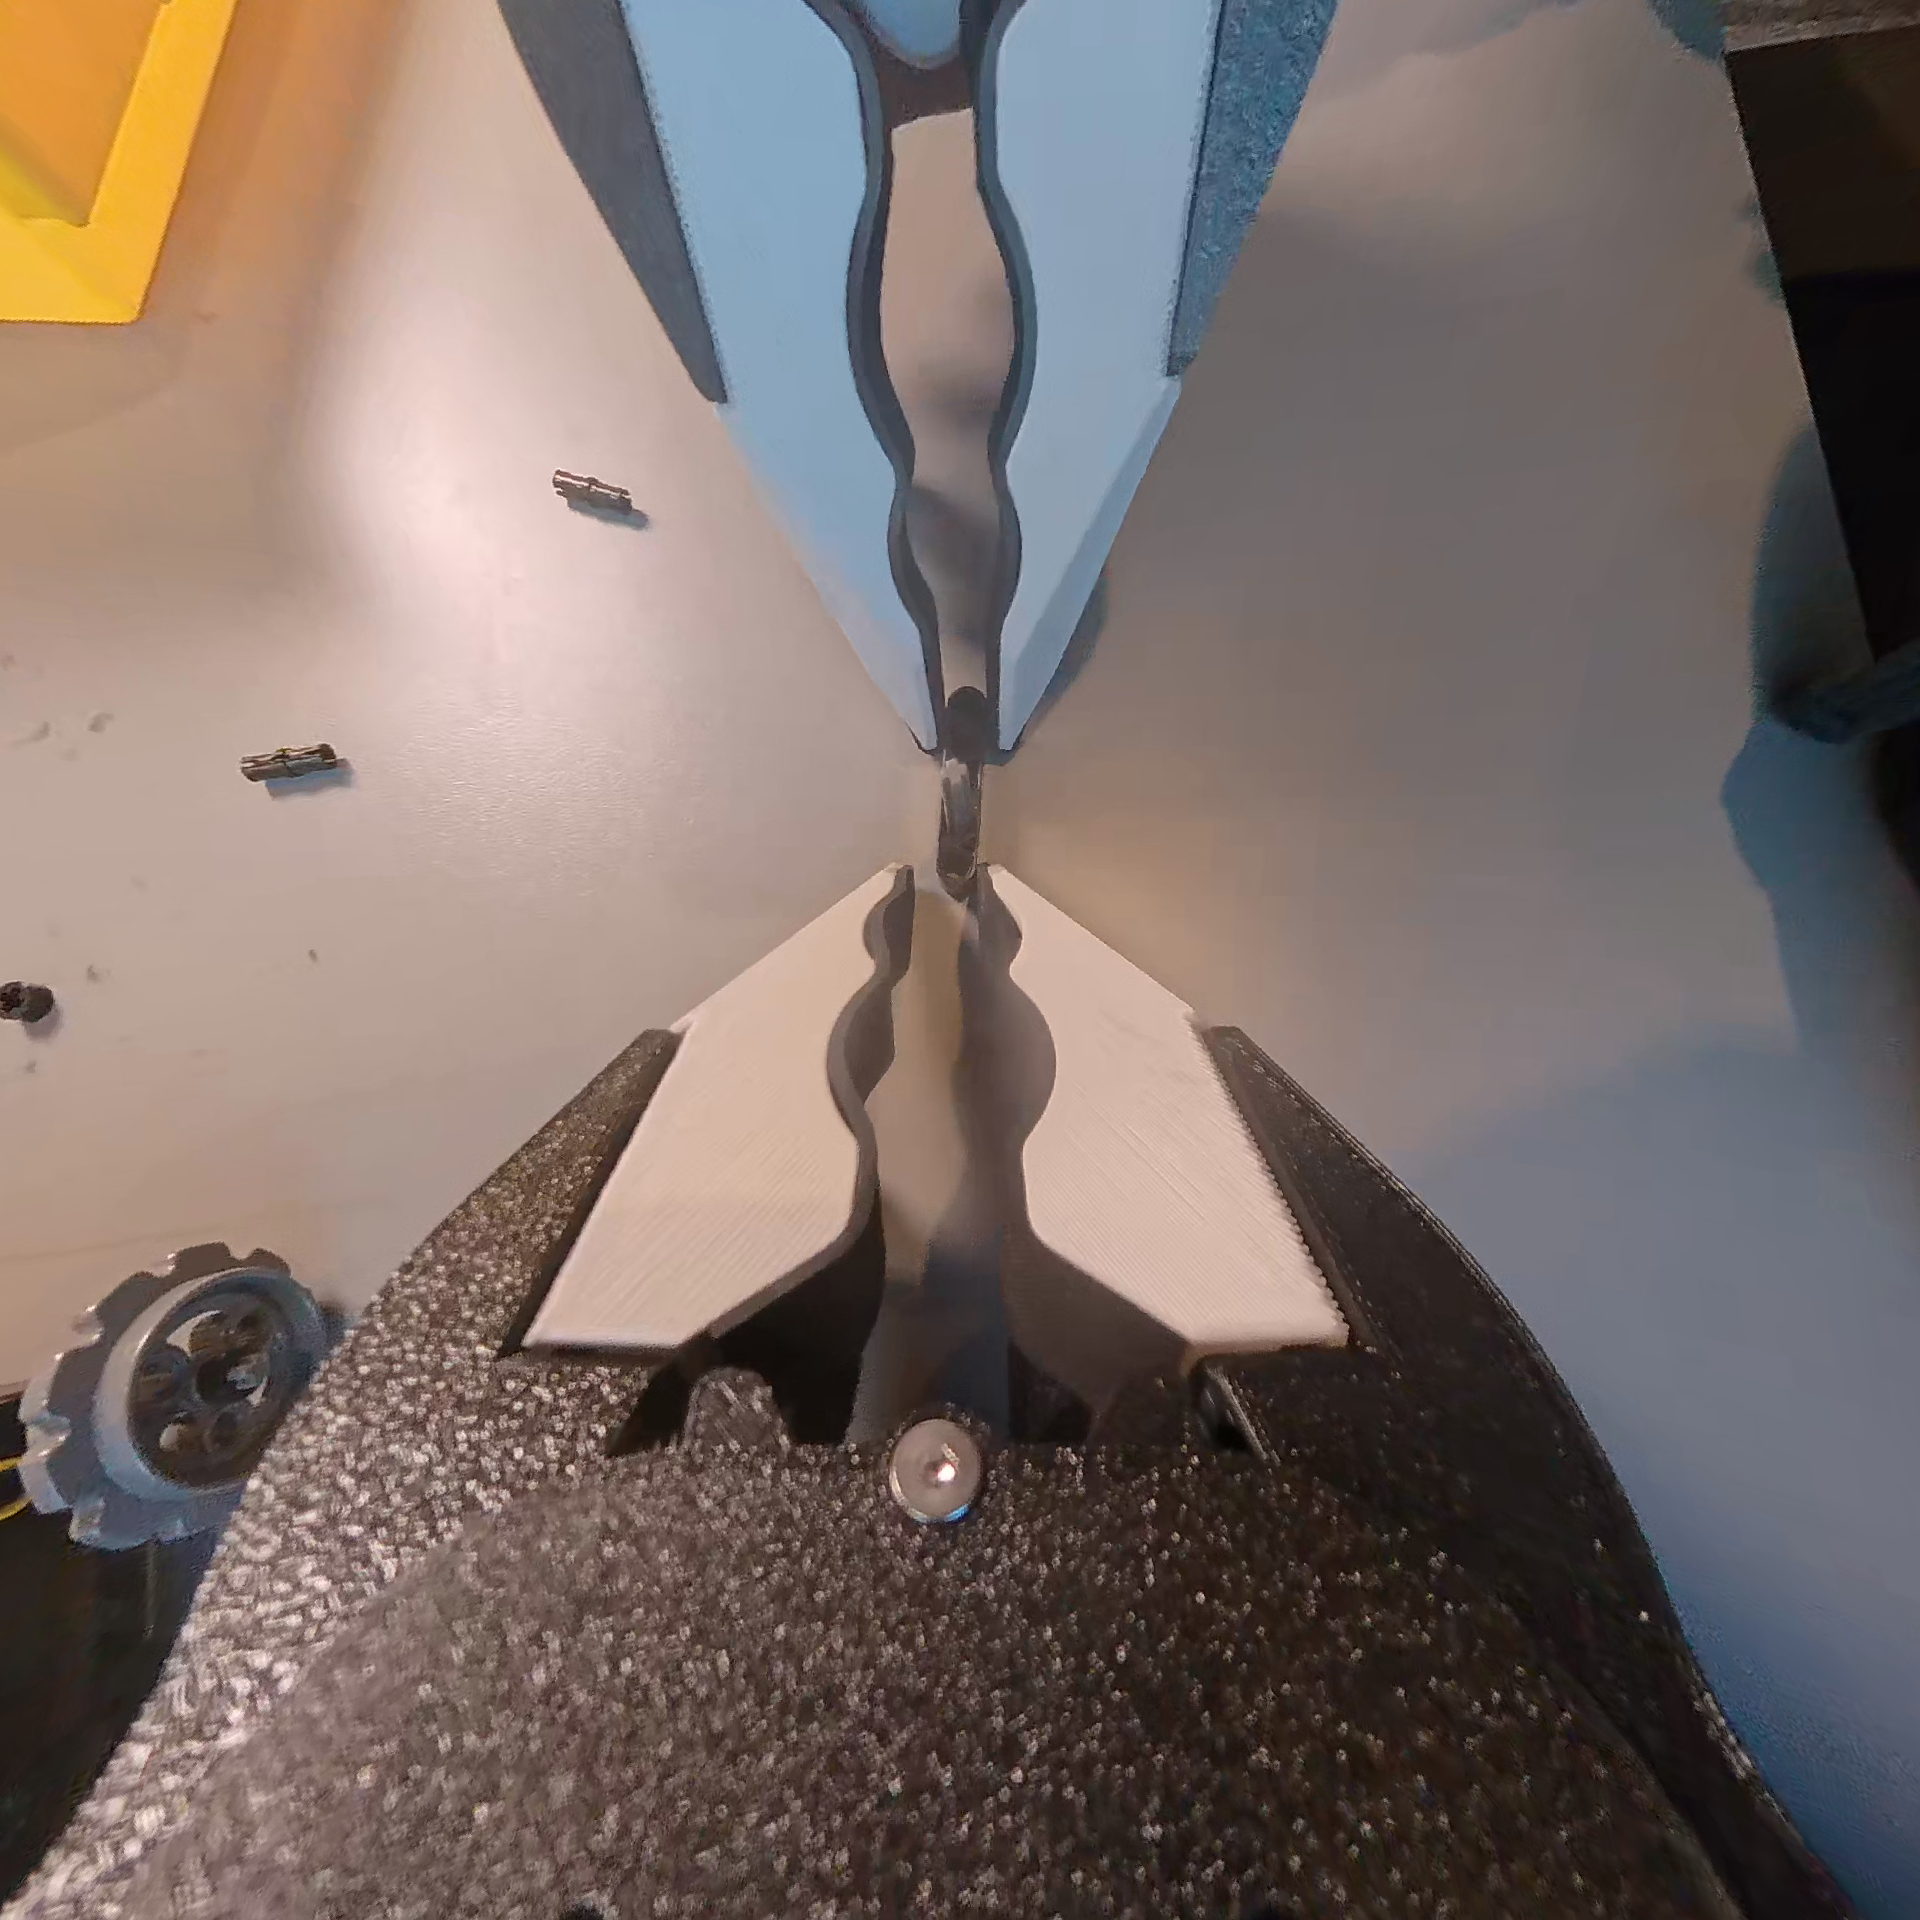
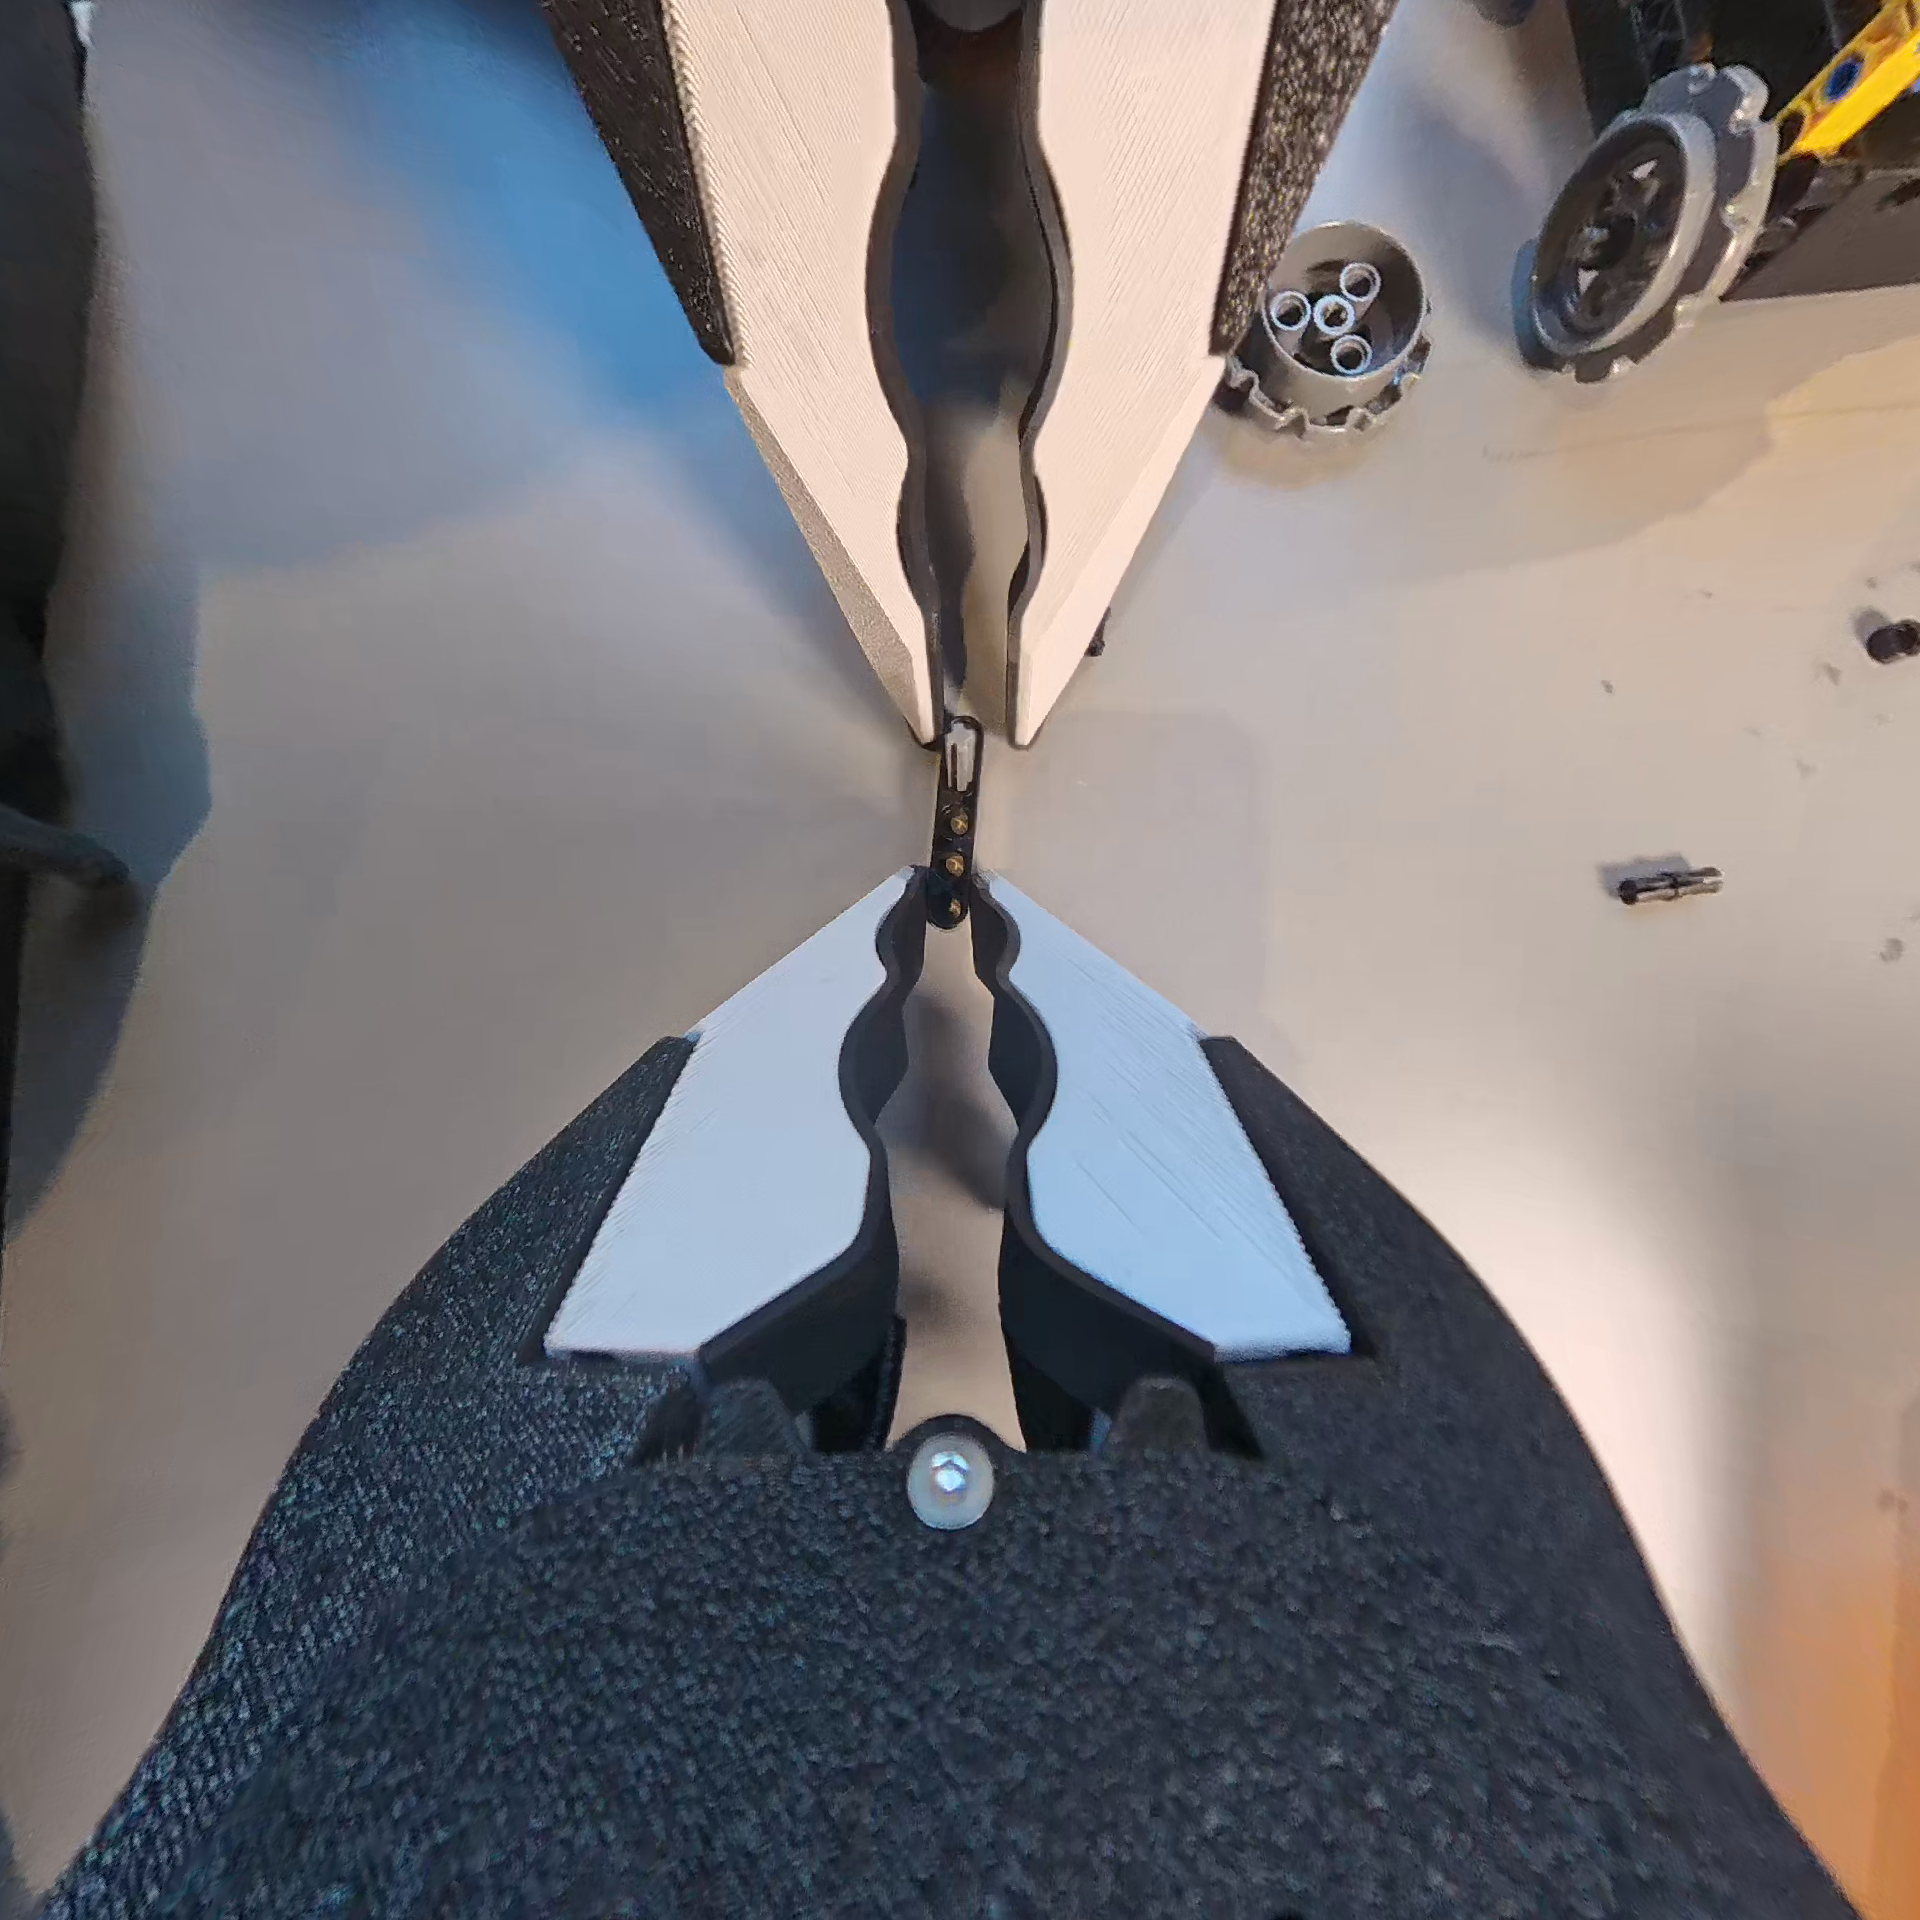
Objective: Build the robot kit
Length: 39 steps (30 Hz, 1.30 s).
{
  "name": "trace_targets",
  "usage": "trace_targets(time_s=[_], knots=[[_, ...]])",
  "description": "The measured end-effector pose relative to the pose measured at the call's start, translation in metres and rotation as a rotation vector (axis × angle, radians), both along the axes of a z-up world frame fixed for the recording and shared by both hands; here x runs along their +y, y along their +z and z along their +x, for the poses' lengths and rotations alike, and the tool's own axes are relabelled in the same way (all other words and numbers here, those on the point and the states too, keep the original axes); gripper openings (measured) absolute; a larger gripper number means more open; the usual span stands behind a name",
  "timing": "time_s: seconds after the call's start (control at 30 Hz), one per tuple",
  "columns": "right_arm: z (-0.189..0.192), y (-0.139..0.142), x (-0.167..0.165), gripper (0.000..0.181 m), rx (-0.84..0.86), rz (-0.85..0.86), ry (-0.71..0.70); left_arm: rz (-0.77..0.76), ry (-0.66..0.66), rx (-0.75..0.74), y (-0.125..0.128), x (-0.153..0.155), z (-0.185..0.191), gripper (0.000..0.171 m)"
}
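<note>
Facing tip to tip above the counter (image 1: 1351, 727), left gripper (image 1: 951, 883) and right gripper (image 2: 951, 894) each pinch one thin black strip (image 2: 954, 831), possibly pinned, jaws nearly together.

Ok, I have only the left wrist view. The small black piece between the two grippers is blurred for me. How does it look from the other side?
Observer: In the right wrist view it is a thin black strip with small gold dots along it and a white bit at its far end.
Operator: Which gripper has the white end?
Observer: It sits at the tips of the left gripper; the right gripper pinches the black end.
Operator: Anything else that I miss?
Observer: A grey round part with four small tubes inside lies beside a grey toothed wheel.
</note>
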State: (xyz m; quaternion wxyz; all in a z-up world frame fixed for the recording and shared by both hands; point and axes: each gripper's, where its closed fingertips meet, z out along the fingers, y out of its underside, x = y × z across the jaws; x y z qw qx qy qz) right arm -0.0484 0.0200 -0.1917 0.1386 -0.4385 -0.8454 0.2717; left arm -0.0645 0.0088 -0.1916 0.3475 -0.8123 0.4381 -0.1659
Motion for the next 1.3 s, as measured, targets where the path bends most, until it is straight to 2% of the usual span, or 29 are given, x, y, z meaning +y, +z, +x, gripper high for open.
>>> trace_targets(time_s=[0.13, 0.4, 0.53, 0.7, 0.83, 1.03, 1.3], knots=[[0.001, 0.0, 0.001, 0.01, 0.006, 0.04, -0.075, 0.022, 0.024, 0.015, 0.0, 0.004, -0.004, 0.007], [0.007, 0.001, -0.008, 0.014, 0.026, -0.002, -0.137, 0.061, 0.066, 0.013, 0.005, 0.011, -0.006, 0.007], [0.006, 0.001, -0.009, 0.013, 0.032, -0.011, -0.162, 0.105, 0.108, -0.015, 0.019, 0.015, -0.017, 0.007], [0.007, 0.001, -0.006, 0.017, 0.046, -0.014, -0.201, 0.121, 0.16, -0.042, 0.03, 0.012, -0.047, 0.015], [0.004, 0.0, -0.006, 0.018, 0.047, -0.022, -0.225, 0.075, 0.139, -0.038, 0.024, 0.005, -0.056, 0.023], [0.004, 0.001, 0.001, 0.01, 0.048, 0.004, -0.176, 0.029, 0.103, -0.022, 0.011, -0.001, -0.049, 0.025], [0.003, 0.0, 0.008, 0.013, 0.029, -0.033, -0.067, 0.031, 0.067, -0.004, 0.003, 0.003, -0.033, 0.018]])
